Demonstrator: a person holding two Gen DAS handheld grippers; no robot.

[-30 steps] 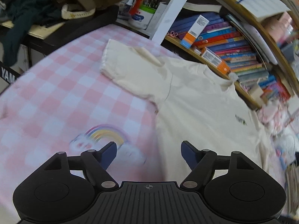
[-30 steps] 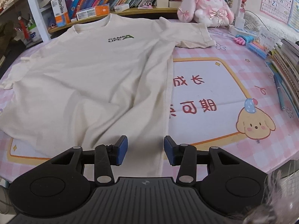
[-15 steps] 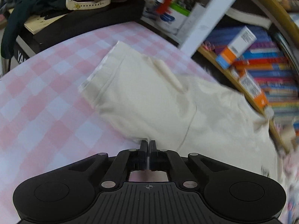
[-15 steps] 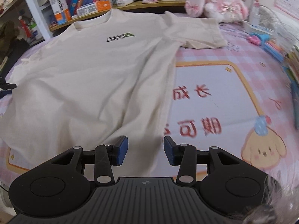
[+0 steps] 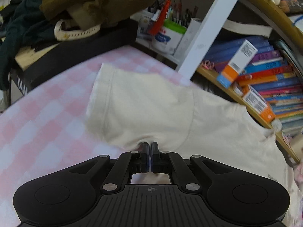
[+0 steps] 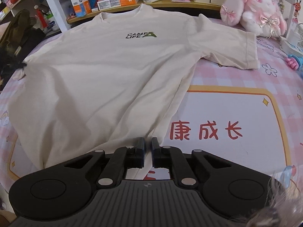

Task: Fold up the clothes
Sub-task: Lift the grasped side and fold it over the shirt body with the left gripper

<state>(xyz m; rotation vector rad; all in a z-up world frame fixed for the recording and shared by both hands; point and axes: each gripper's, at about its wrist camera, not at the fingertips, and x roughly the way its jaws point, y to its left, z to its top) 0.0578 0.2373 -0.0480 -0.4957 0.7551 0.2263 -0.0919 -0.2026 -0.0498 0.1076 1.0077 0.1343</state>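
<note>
A cream T-shirt (image 6: 106,70) with a green "CAMP LIFE" print lies face up on the pink checked table cover (image 6: 227,79). My left gripper (image 5: 150,146) is shut on the shirt's underarm edge, below the left sleeve (image 5: 136,104); the cloth puckers at the tips. It also shows in the right wrist view as a dark shape (image 6: 20,66) at the shirt's left edge. My right gripper (image 6: 147,141) is nearly closed on the shirt's bottom hem near its right corner; a narrow gap shows between the pads.
A bookshelf (image 5: 265,87) runs along the table's far edge, with boxes (image 6: 79,0) on it. A pink plush rabbit (image 6: 253,9) sits far right. Dark clothes (image 5: 79,5) are piled on a black case at the left. A pen cup (image 5: 166,36) stands behind.
My left gripper moved in to the sleeve and closed on the underarm edge. My right gripper moved forward and closed from open onto the bottom hem.
</note>
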